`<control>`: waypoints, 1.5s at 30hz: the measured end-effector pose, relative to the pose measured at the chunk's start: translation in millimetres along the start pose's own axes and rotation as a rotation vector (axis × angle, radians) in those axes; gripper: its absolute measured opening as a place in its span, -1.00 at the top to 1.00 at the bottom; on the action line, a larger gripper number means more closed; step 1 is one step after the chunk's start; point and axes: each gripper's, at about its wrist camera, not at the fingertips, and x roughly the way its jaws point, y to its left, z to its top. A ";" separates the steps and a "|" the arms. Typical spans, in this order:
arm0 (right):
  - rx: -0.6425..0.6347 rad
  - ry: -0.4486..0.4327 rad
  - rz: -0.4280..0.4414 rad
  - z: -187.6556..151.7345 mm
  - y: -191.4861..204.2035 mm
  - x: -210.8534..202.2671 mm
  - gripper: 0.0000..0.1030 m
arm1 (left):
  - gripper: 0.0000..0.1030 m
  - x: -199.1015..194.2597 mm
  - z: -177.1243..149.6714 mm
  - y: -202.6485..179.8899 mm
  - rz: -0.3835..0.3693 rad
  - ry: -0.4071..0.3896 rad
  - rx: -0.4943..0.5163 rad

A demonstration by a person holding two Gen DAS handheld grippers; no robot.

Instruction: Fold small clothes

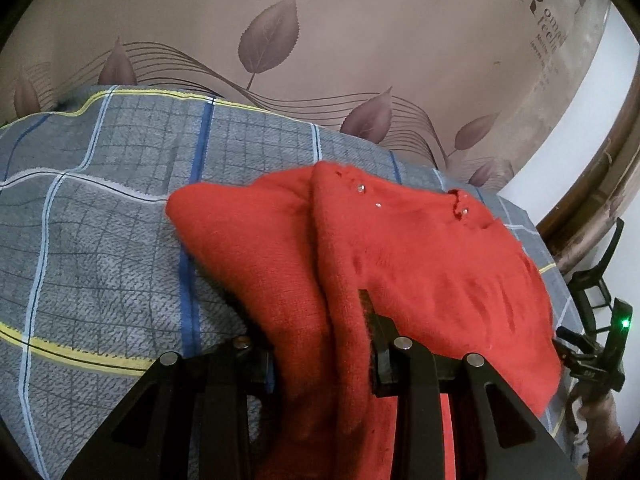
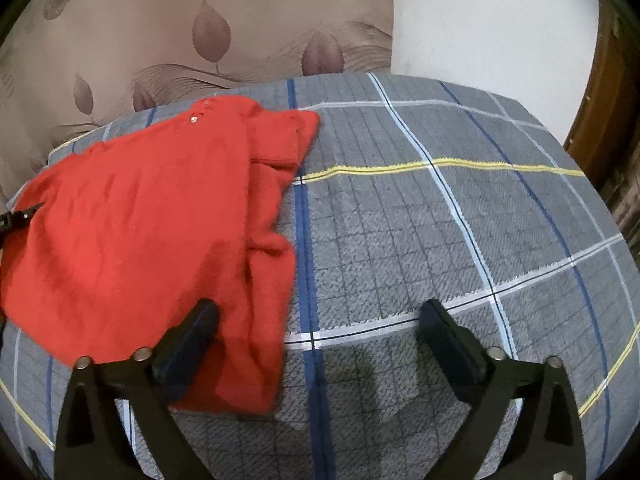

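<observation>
A small red knitted garment (image 1: 420,248) with shiny studs near its neckline lies partly folded on a grey checked blanket (image 1: 100,220). My left gripper (image 1: 316,328) is shut on a bunched fold of its near edge, with red cloth filling the gap between the fingers. In the right wrist view the same garment (image 2: 140,220) spreads across the left half. Beside its right edge my right gripper (image 2: 318,320) stands wide open, pinching nothing. Its left finger (image 2: 200,324) rests over the red cloth, and its right finger (image 2: 440,328) is over bare blanket (image 2: 440,220).
A brown leaf-patterned fabric panel (image 1: 280,40) rises behind the blanket. A white wall (image 2: 480,20) and a wooden frame (image 2: 600,100) stand at the far right. The right gripper's black body (image 1: 600,320), with a green light, shows at the right edge of the left wrist view.
</observation>
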 end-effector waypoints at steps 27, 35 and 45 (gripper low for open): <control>0.017 -0.012 0.033 -1.1 -3.8 -2.0 -1.00 | 0.30 5.8 -2.4 -7.8 0.084 0.007 0.059; 0.054 -0.037 0.064 -1.3 -10.6 -7.8 -0.99 | 0.32 4.9 -1.1 -7.4 0.076 0.009 0.058; 0.045 -0.038 0.102 -1.0 -8.7 -7.9 -1.00 | 0.50 4.0 3.3 7.5 -0.026 0.033 -0.022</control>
